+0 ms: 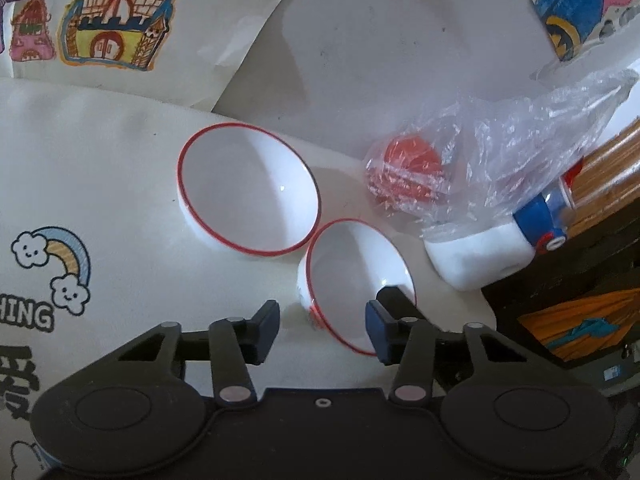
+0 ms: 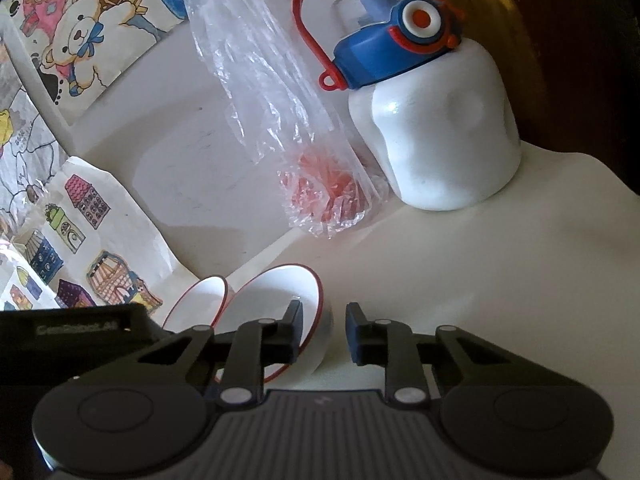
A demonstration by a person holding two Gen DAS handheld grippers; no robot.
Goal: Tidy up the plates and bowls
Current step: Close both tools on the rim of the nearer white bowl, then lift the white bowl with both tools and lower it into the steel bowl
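Observation:
Two white bowls with red rims stand side by side on a cream tablecloth. In the left wrist view the larger bowl [image 1: 248, 188] is farther off and the nearer bowl [image 1: 356, 276] tilts toward me. My left gripper [image 1: 322, 330] is open and straddles the nearer bowl's front wall, with a gap beside its left finger [image 1: 266, 330]. In the right wrist view my right gripper [image 2: 324, 332] straddles the wall of a bowl [image 2: 276, 300]: one finger [image 2: 294, 330] is inside and the other is just clear of the outer side. A second bowl [image 2: 196, 304] stands to its left.
A clear plastic bag [image 1: 500, 152] with a red round thing [image 1: 404, 176] in it lies behind the bowls. Beside it stands a white bottle [image 2: 436, 140] with a blue lid and a red strap. Dark wooden furniture [image 1: 580, 280] borders the table on the right. Cartoon drawings cover the backdrop.

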